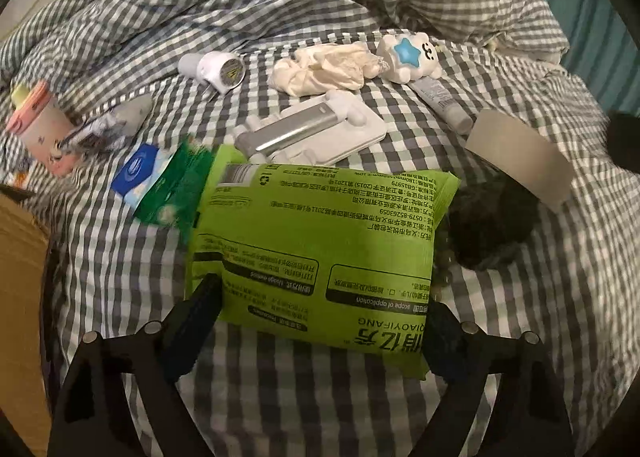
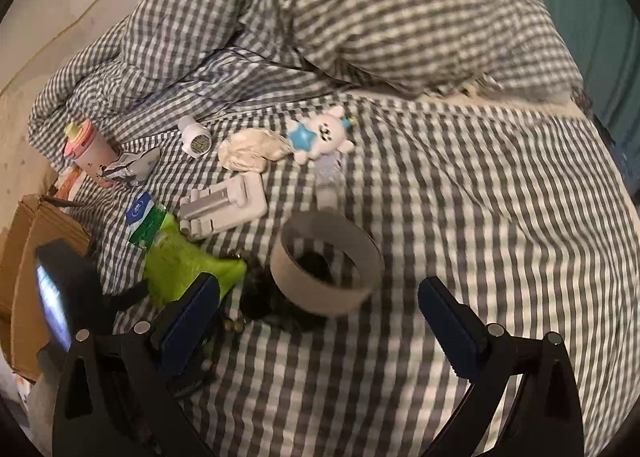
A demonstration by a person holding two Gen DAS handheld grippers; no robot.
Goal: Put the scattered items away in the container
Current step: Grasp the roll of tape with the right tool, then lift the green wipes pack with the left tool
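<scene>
The left gripper [image 1: 320, 297] is pinching the green wet-wipes pack [image 1: 320, 233]; soft, it may slip. The right gripper [image 2: 320, 297] is hovering released.

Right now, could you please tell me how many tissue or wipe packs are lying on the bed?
2 visible: a lime-green wipe pack between the left gripper's fingers, and a blue-and-green tissue pack touching its left edge. The bedding could hide others.

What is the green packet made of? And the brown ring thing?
The green packet looks like thin, soft plastic film: it is glossy, printed and crinkles at its sealed edges. The brown ring looks like matte cardboard, probably a tape core, with a plain, dull tan wall.
</scene>
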